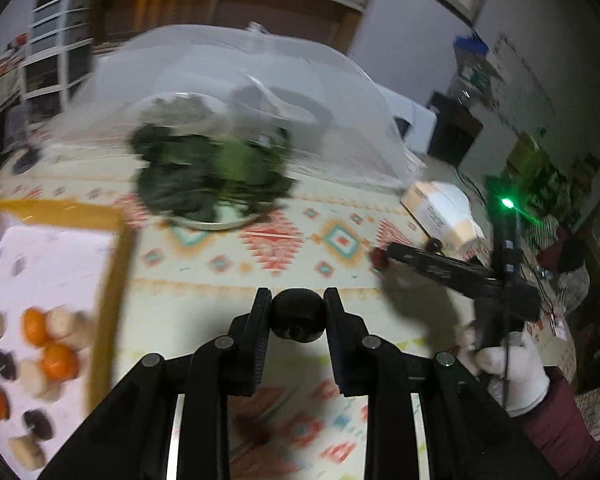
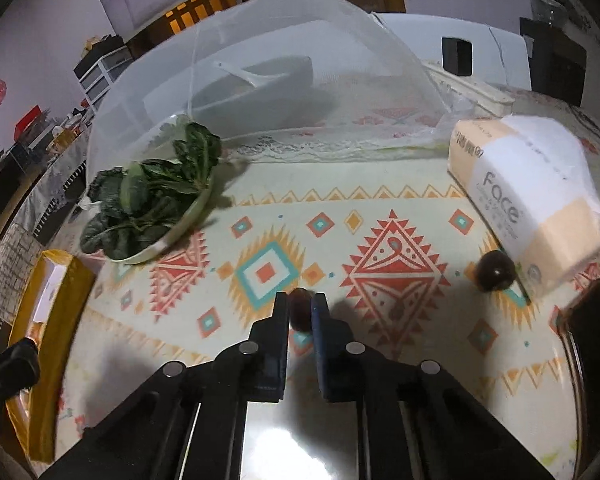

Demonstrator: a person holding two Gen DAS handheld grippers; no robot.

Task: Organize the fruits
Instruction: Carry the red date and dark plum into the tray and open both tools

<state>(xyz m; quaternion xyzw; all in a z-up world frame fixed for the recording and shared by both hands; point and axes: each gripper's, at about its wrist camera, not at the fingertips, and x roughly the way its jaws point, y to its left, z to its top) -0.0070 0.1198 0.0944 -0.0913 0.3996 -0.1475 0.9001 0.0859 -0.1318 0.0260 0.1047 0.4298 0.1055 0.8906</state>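
Note:
My left gripper (image 1: 298,294) is shut on a dark round fruit (image 1: 298,318), held above the patterned tablecloth. To its left lies a yellow-rimmed tray (image 1: 114,272) with oranges (image 1: 59,361), pale fruits (image 1: 62,322) and dark fruits (image 1: 5,364) on a white liner. My right gripper (image 2: 299,298) is shut on a small reddish-brown fruit (image 2: 300,314); in the left wrist view that gripper (image 1: 384,258) shows at the right, carried by a white-gloved hand (image 1: 516,368). Another dark round fruit (image 2: 495,271) rests on the cloth beside a tissue pack (image 2: 532,208).
A plate of leafy greens (image 2: 152,208) stands at the edge of a white mesh food cover (image 2: 284,64) with a bowl and spoon under it. The tray's yellow rim (image 2: 74,280) lies at the left. A dark object (image 2: 588,320) sits at the right edge.

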